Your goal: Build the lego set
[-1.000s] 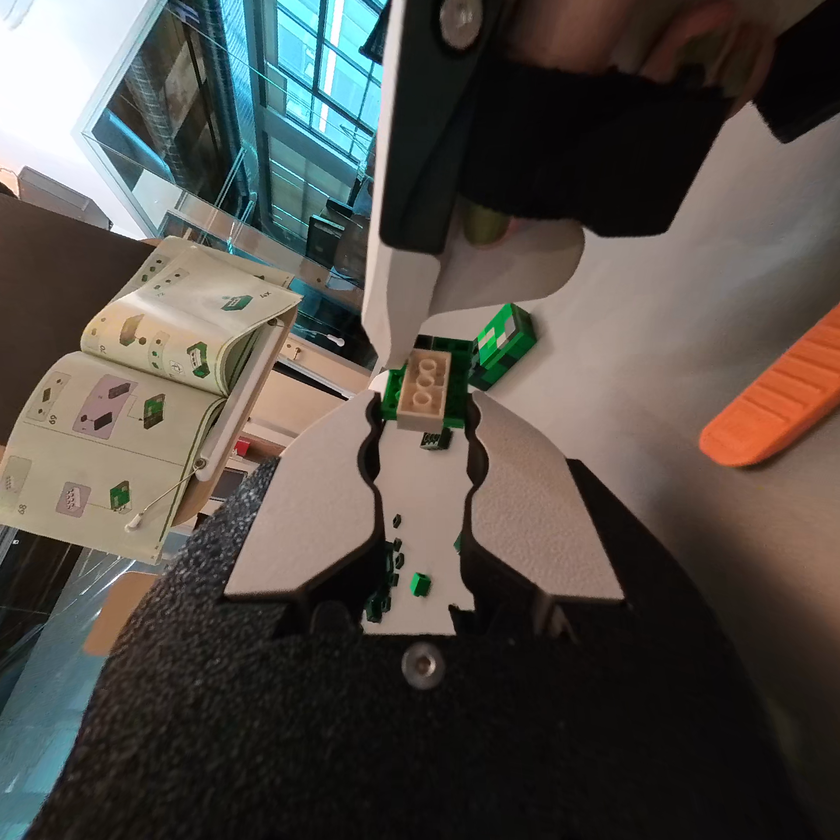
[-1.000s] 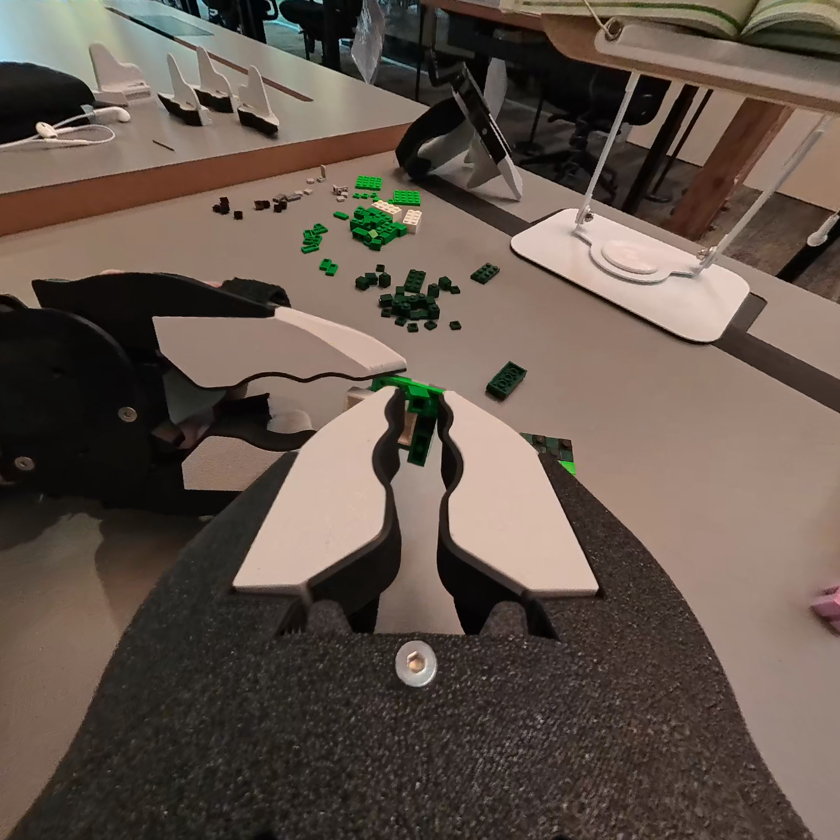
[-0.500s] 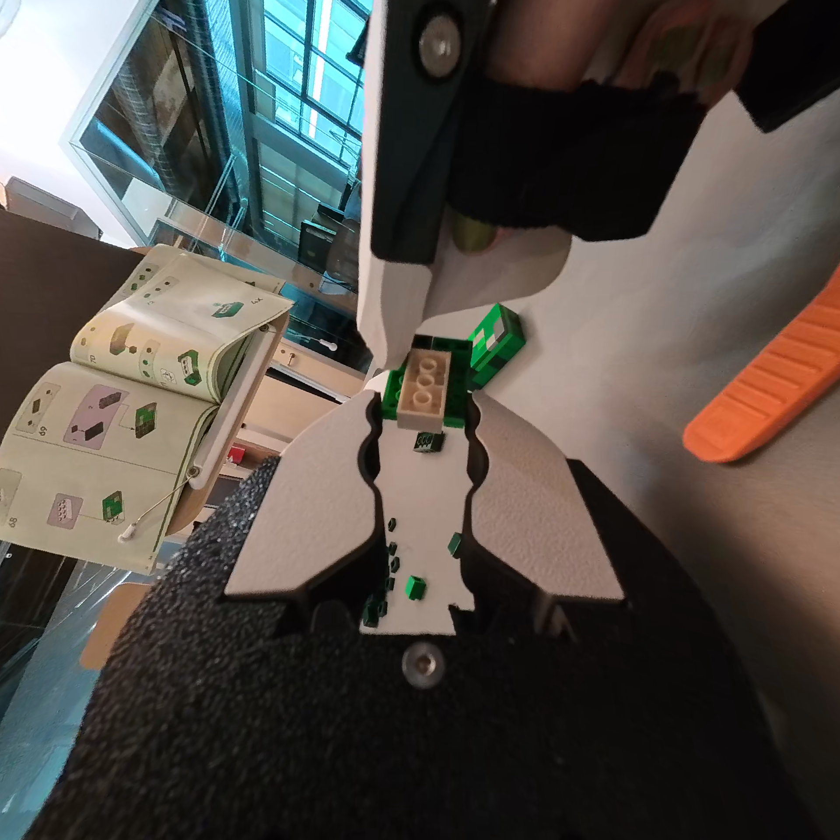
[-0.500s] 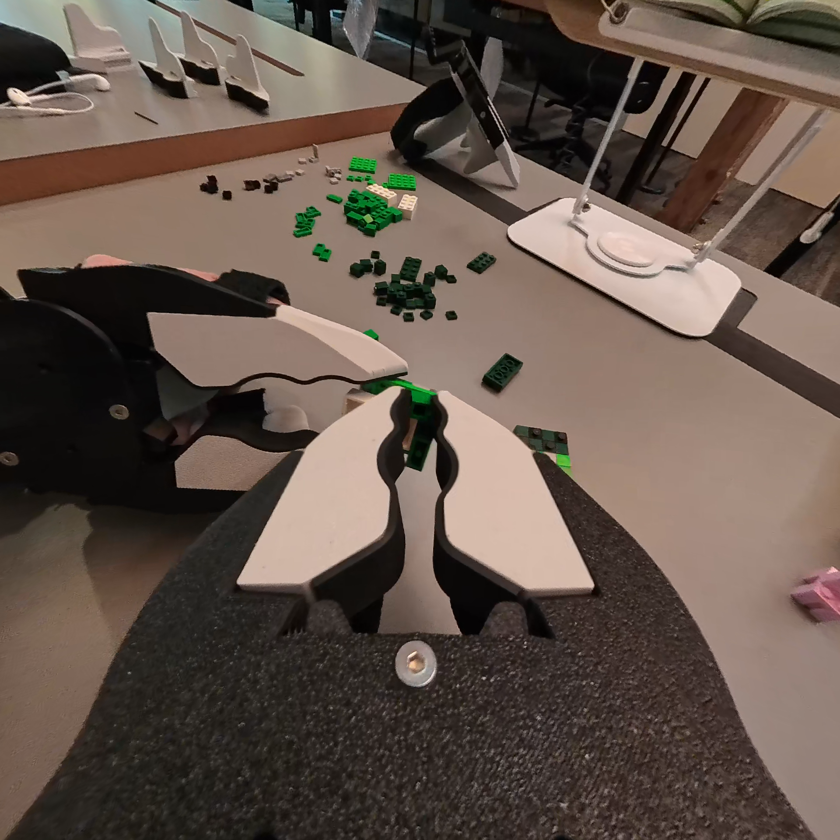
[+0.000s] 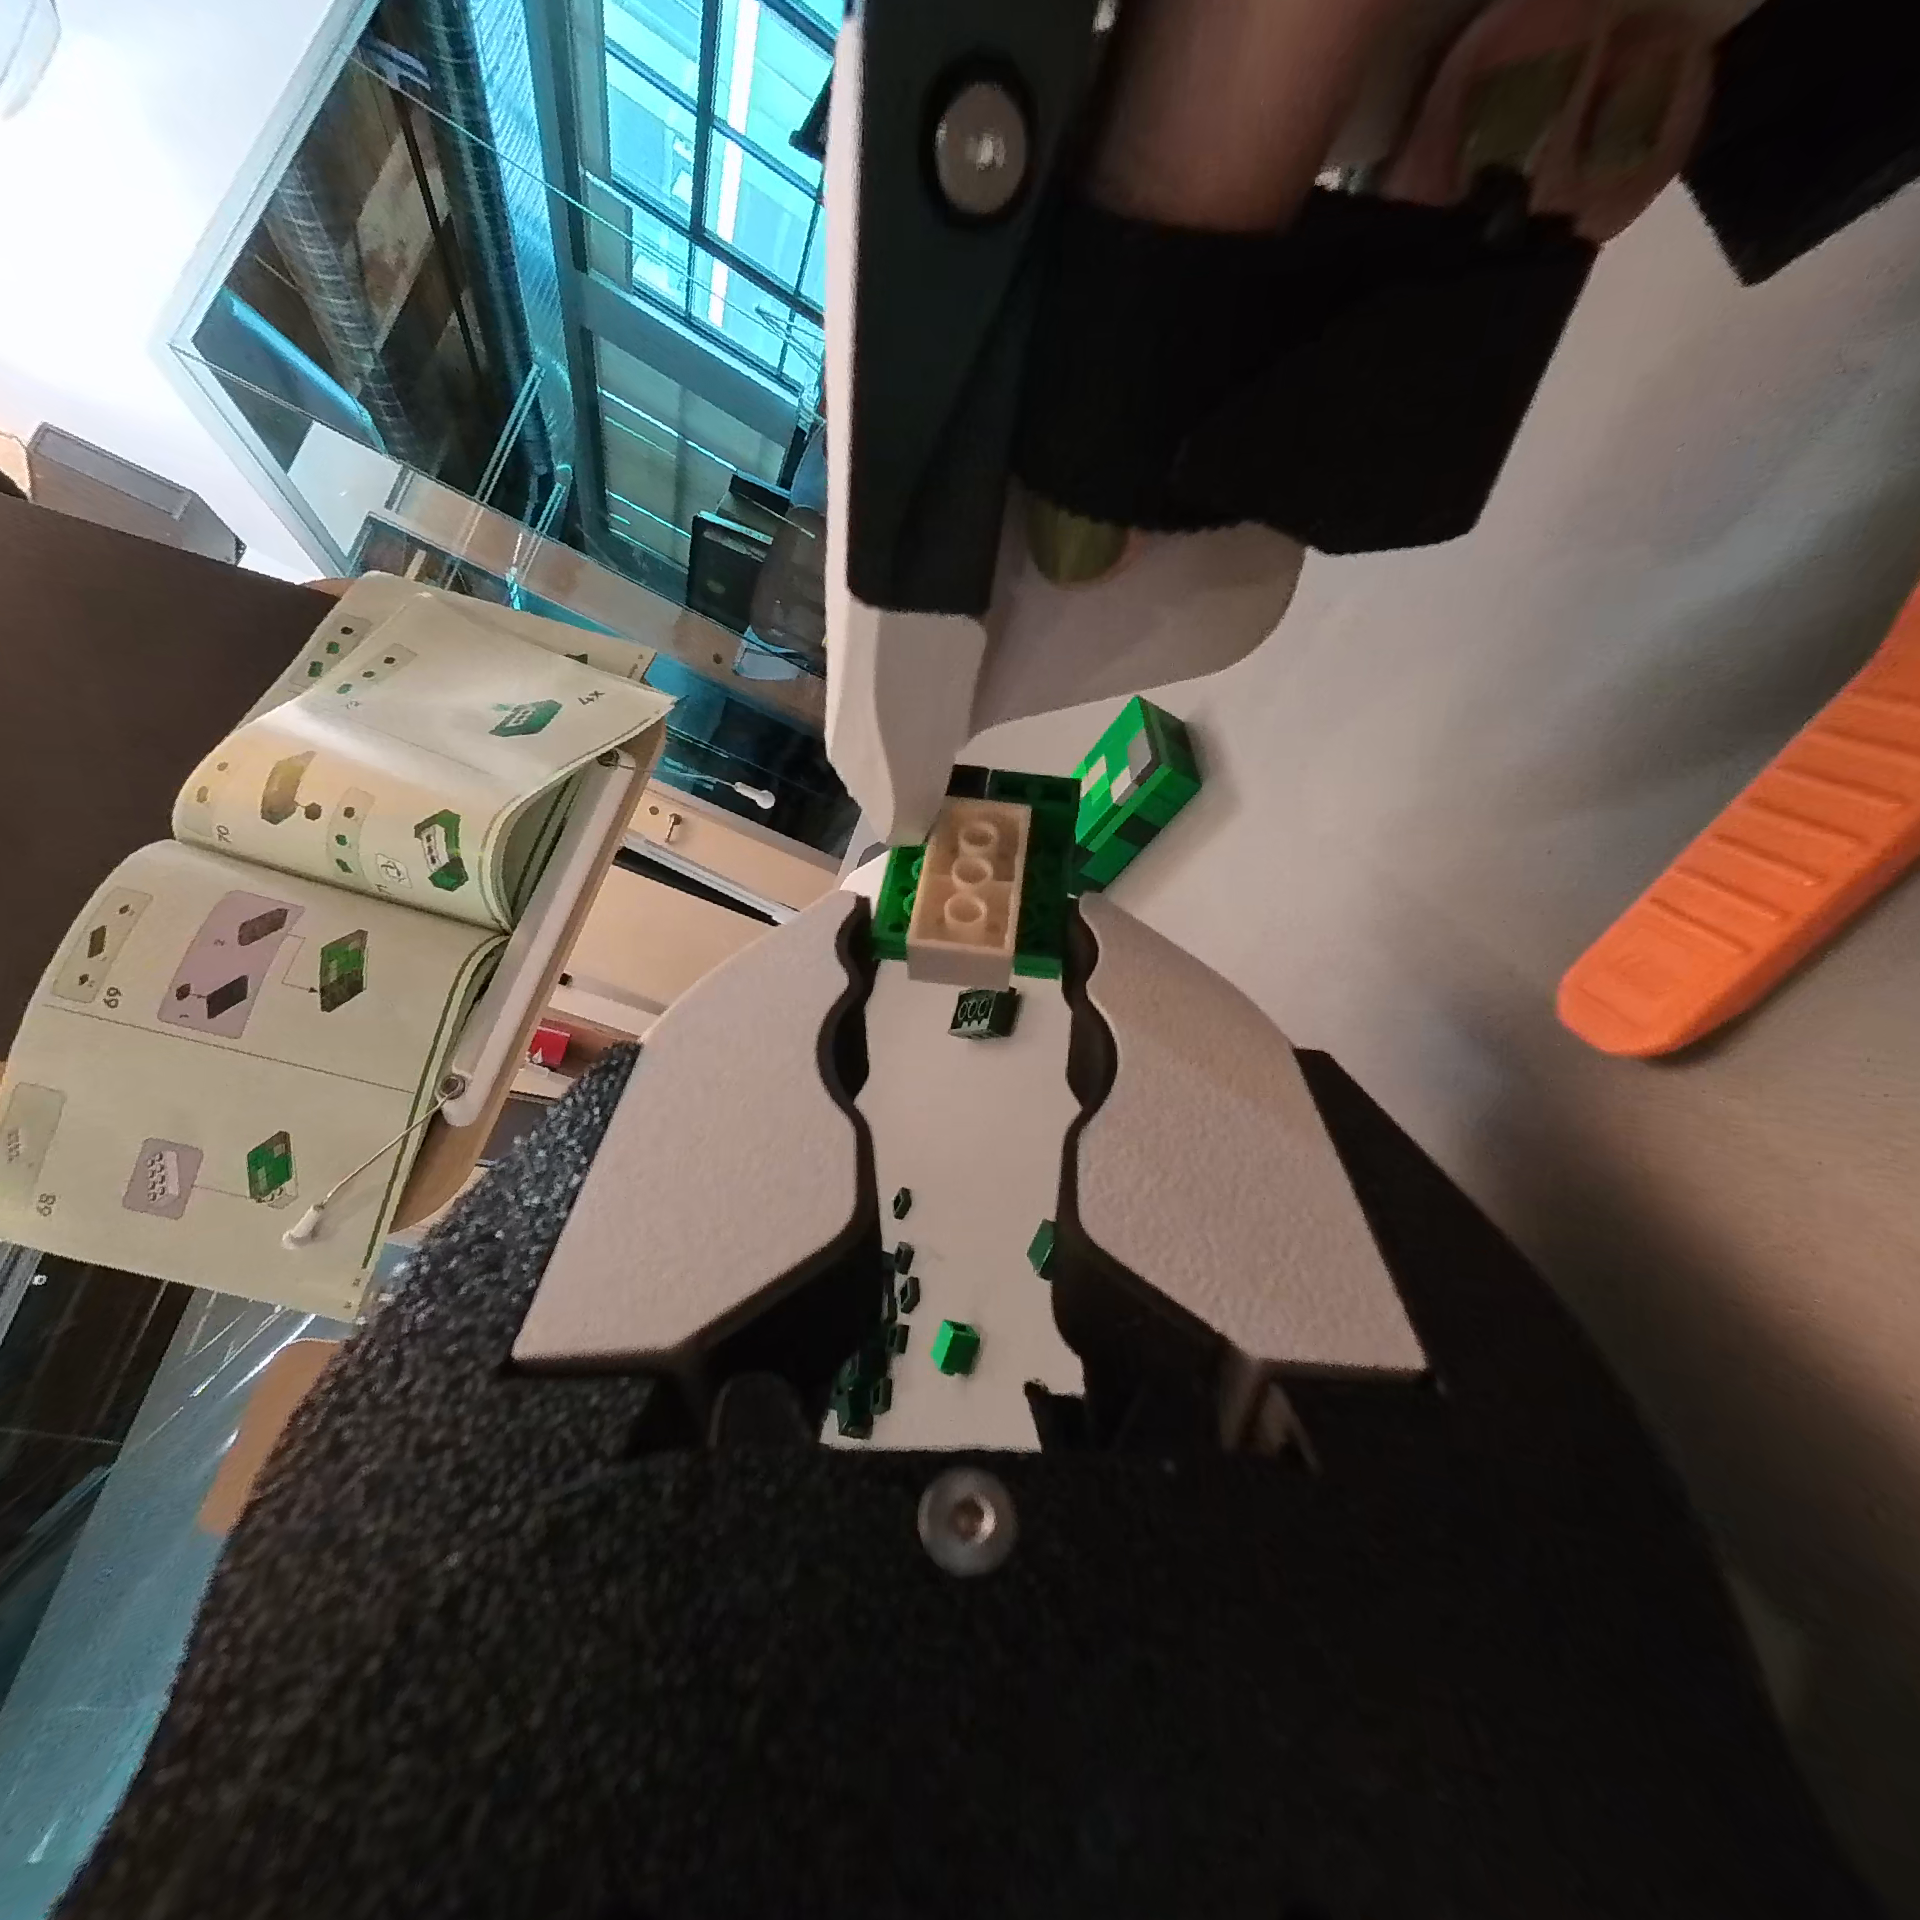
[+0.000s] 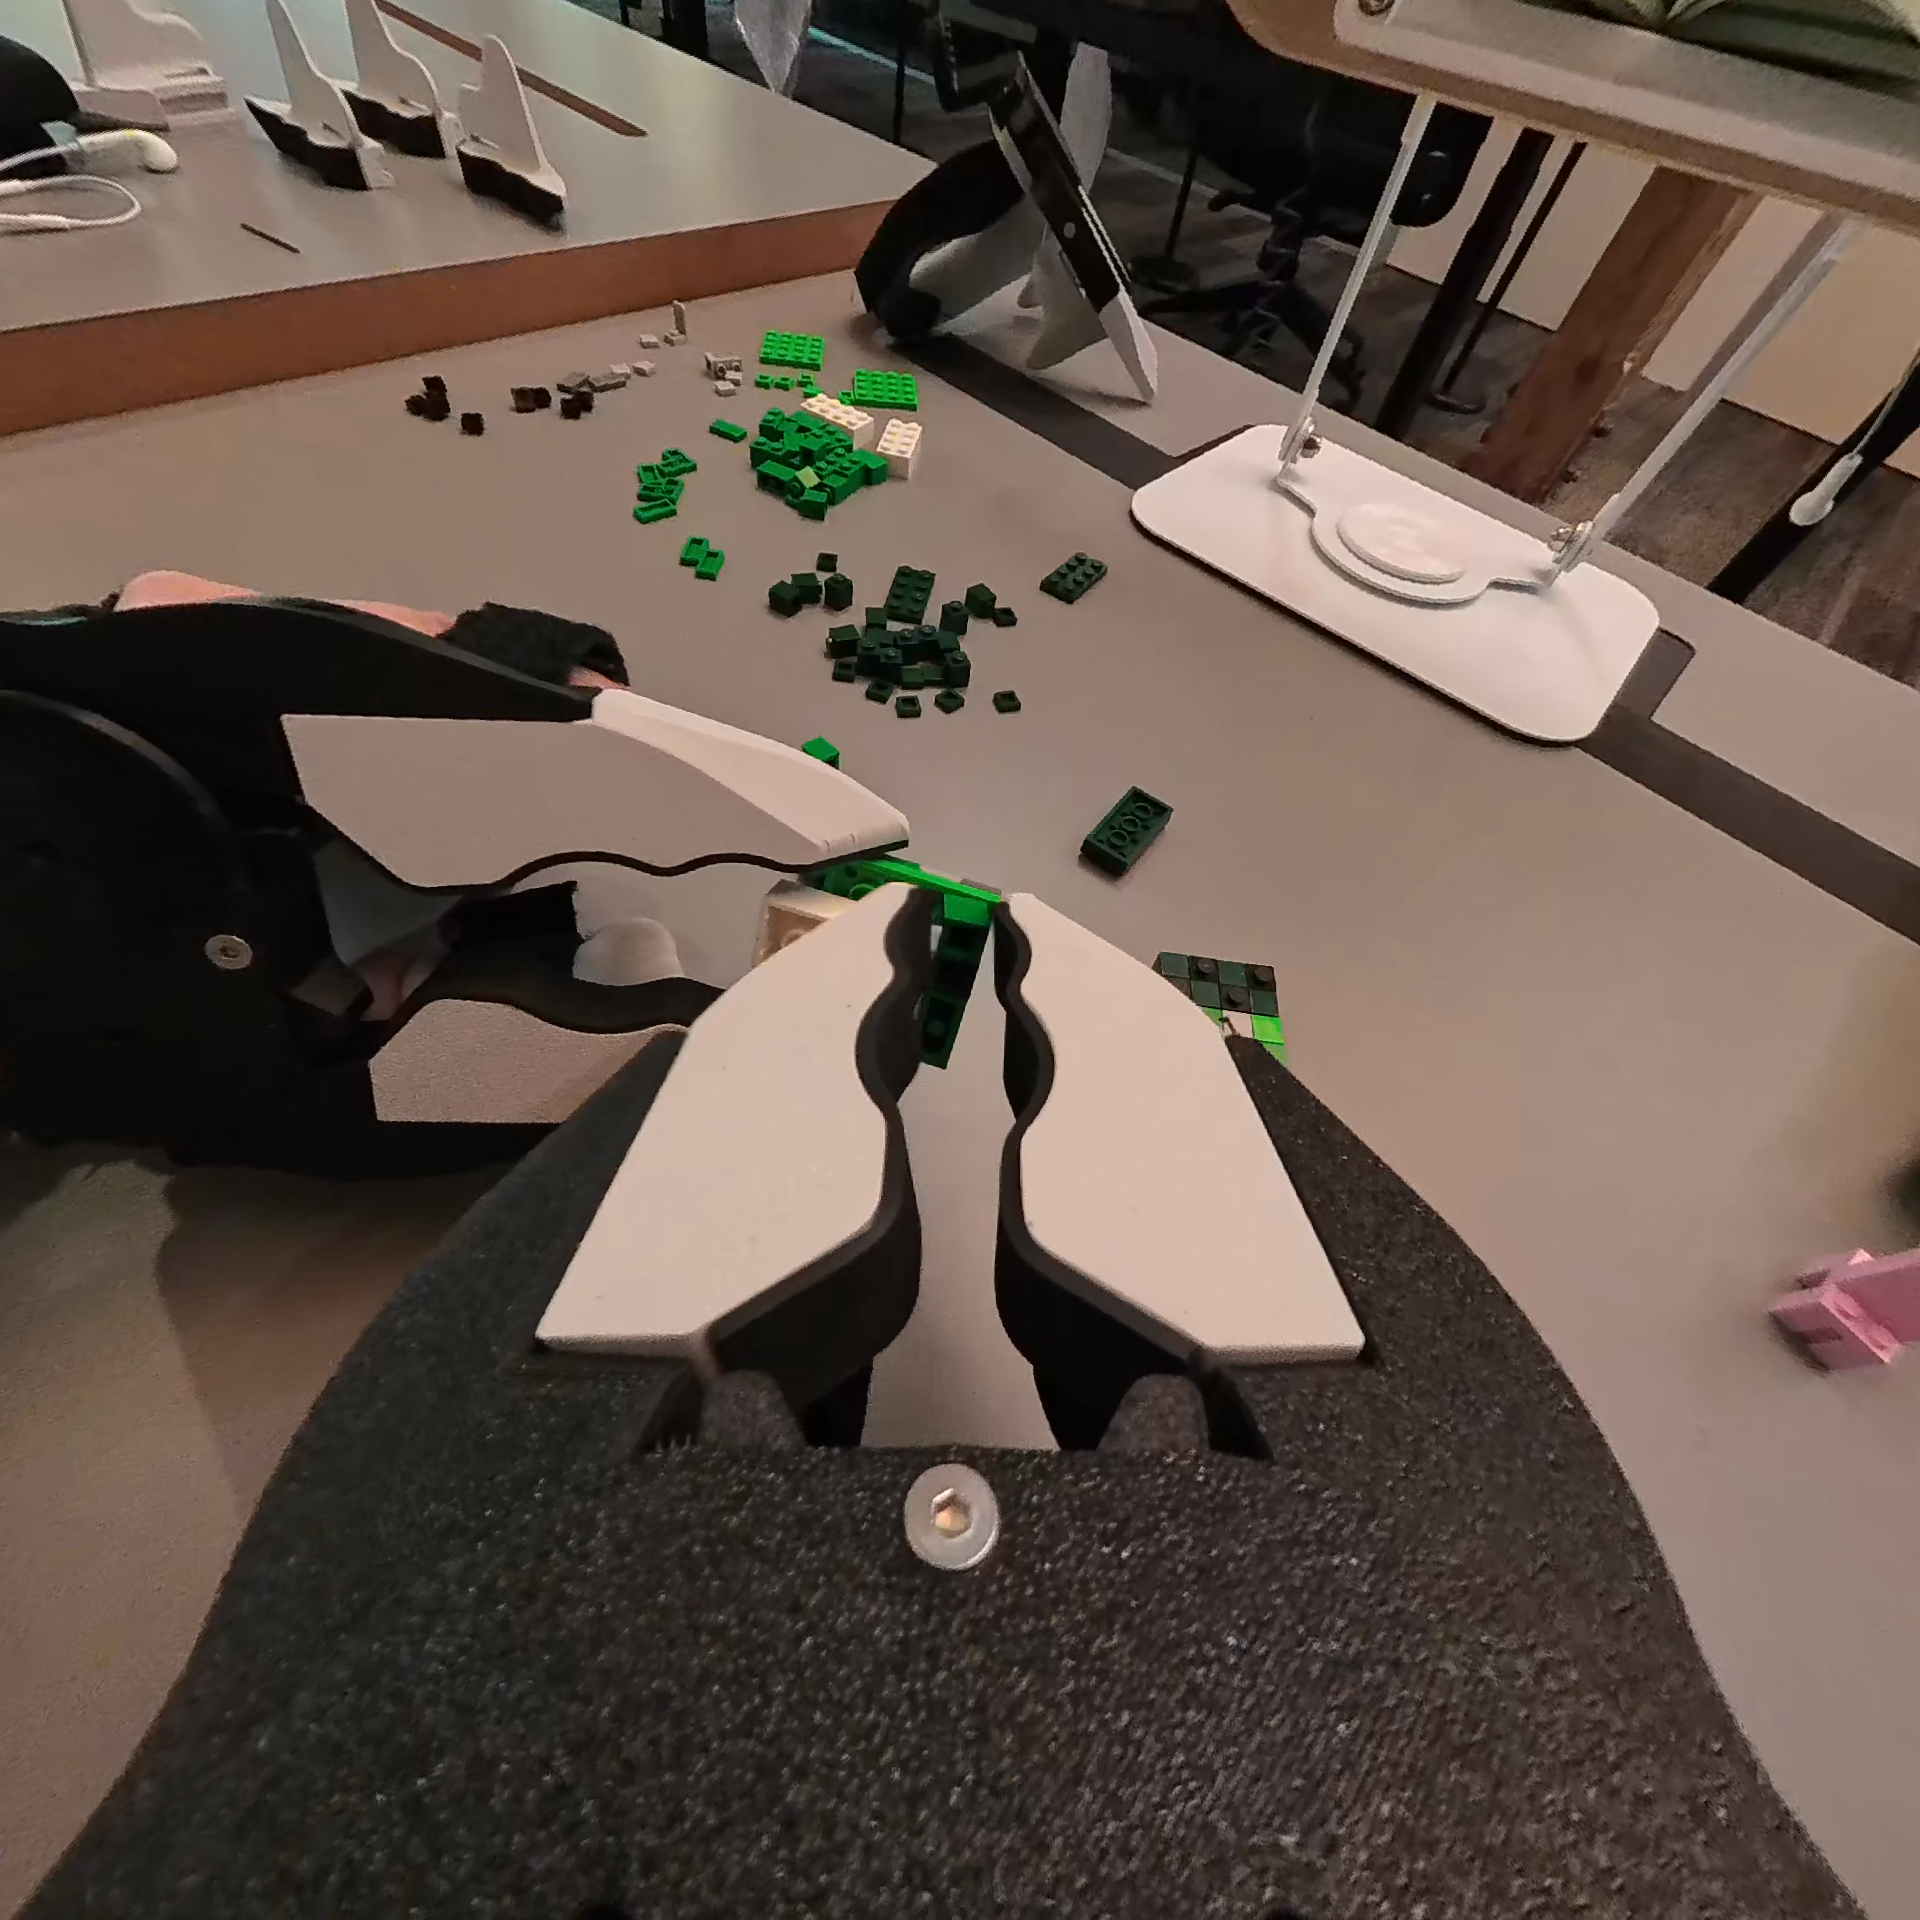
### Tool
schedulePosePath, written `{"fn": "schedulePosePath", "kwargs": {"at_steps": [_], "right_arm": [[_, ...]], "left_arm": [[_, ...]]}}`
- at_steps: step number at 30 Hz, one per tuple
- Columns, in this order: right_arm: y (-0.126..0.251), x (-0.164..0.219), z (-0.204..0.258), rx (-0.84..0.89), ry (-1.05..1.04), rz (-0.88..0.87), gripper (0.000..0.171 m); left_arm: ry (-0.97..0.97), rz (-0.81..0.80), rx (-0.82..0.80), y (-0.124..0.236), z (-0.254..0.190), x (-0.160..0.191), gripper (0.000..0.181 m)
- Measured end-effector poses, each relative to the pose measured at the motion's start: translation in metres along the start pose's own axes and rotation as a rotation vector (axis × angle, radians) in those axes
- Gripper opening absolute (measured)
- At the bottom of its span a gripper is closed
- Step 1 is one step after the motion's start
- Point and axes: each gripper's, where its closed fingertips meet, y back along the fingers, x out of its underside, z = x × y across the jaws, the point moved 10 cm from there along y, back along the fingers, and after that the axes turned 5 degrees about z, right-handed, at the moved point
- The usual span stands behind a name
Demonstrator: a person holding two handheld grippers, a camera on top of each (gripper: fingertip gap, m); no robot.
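My left gripper (image 5: pixel 971 920) is shut on a small assembly (image 5: pixel 966 899): a bright green plate with a white brick on it. It is held above the table. My right gripper (image 6: pixel 956 909) is shut on a short strip of green bricks (image 6: pixel 951 987). The strip's top end meets the green plate at the left gripper's tips (image 6: pixel 831 831). In the left wrist view the right gripper comes down from the top, and its finger (image 5: pixel 904 769) touches the assembly's far edge. An open instruction booklet (image 5: pixel 312 935) stands on a stand at the left.
Loose green, white and dark bricks (image 6: pixel 831 457) lie scattered on the grey table (image 6: pixel 1351 935) ahead. A dark green plate (image 6: pixel 1127 831), a green chequered panel (image 6: pixel 1231 997) and a pink piece (image 6: pixel 1849 1320) lie nearby. The white stand base (image 6: pixel 1392 582) is at the right, with an orange brick separator (image 5: pixel 1766 883) and a green block build (image 5: pixel 1138 790). Left and right tips are no more than a few centimetres apart. The orange brick separator (image 5: pixel 1766 883) is about 9 cm from my left fingertips.
Both grippers stay shut on their pieces and hold together. The joined pair has shifted slightly, so the table things slide a little in both views.
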Motion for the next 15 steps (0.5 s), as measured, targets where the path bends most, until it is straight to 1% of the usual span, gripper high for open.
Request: {"fn": "schedulePosePath", "kwargs": {"at_steps": [4, 6, 8, 9, 10, 12, 13, 15], "right_arm": [[0.001, 0.0, 0.0, 0.002, -0.001, -0.008, 0.012], [0.003, -0.001, -0.002, 0.003, 0.015, -0.021, 0.017], [0.01, -0.003, -0.008, -0.014, 0.057, -0.075, 0.023], [0.014, -0.003, -0.013, -0.075, 0.065, -0.115, 0.028], [0.019, -0.001, -0.017, -0.18, 0.052, -0.165, 0.033], [0.027, 0.007, -0.029, -0.424, -0.041, -0.245, 0.041], [0.029, 0.012, -0.034, -0.528, -0.093, -0.253, 0.046], [0.029, 0.022, -0.042, -0.655, -0.147, -0.191, 0.054]], "left_arm": [[0.008, 0.0, 0.002, -0.001, 0.001, 0.001, 0.036], [0.02, -0.003, 0.005, -0.001, 0.001, 0.002, 0.036], [0.053, -0.024, 0.02, 0.0, 0.003, 0.003, 0.036], [0.07, -0.049, 0.033, 0.001, 0.004, 0.003, 0.035], [0.088, -0.082, 0.058, 0.003, 0.004, 0.003, 0.035], [0.113, -0.178, 0.121, 0.006, 0.001, 0.0, 0.035], [0.113, -0.222, 0.143, 0.008, 0.0, -0.002, 0.035], [0.094, -0.285, 0.172, 0.01, -0.004, -0.005, 0.035]]}}
